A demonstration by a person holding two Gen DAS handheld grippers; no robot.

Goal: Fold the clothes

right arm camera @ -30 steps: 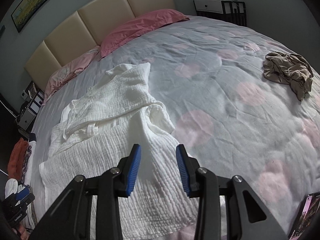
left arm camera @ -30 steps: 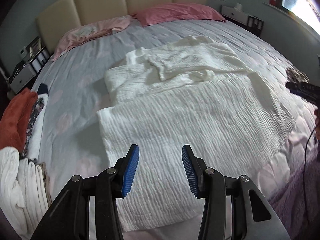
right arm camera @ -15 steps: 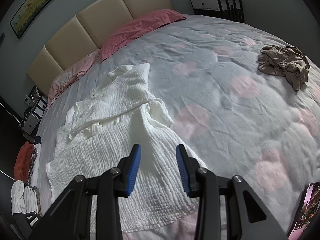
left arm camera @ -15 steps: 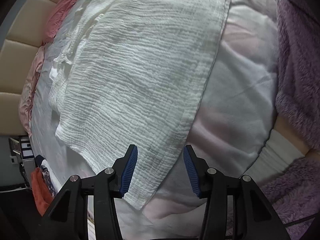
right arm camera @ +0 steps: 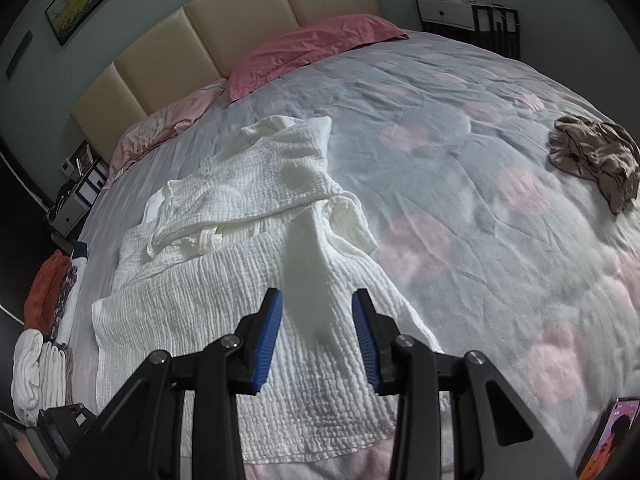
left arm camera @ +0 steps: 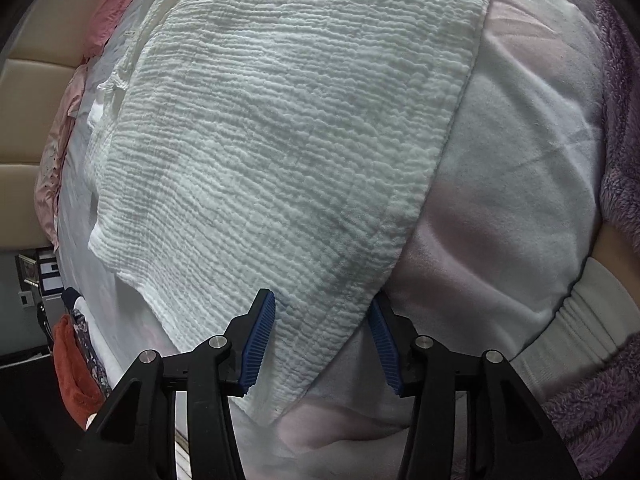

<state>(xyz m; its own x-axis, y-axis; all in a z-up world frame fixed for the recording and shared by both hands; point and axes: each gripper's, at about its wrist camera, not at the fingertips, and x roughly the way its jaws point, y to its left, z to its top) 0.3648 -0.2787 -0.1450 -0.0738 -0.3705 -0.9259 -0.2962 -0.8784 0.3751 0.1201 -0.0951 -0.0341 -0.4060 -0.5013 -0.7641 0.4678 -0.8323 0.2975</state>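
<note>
The white garment [right arm camera: 256, 280] is spread on the bed [right arm camera: 480, 184], its long axis running from the bed's near edge toward the headboard [right arm camera: 224, 40]; the hem lies at the near edge, the crumpled sleeves and collar toward the pink pillow [right arm camera: 316, 44].

The left gripper [left arm camera: 322, 334] is pointed steeply down at the garment's near left corner [left arm camera: 280, 368]. That corner is seen between the two blue pads, which have just been closing around it. A gap is visible beside the right pad, so a firm pinch cannot be confirmed; the corner is judged to be straddled, not yet clamped.

The right gripper [right arm camera: 316, 340] is held above the hem on the other side, pads parted, with nothing between them; cloth is seen only below it. The left gripper is therefore the nearer to a hold, and the coming fold is judged to depend on both near corners being carried away from the near edge, toward the headboard.

The garment's far end is cut off at the top of the left view. The cloth under the right gripper's arms is hidden. A brown garment [right arm camera: 596, 156] lies well apart, to the right. A stack of clothes [right arm camera: 44, 320] sits beside the bed's left side, and the left gripper's body is barely made out at the lower left corner of the right view.
</note>
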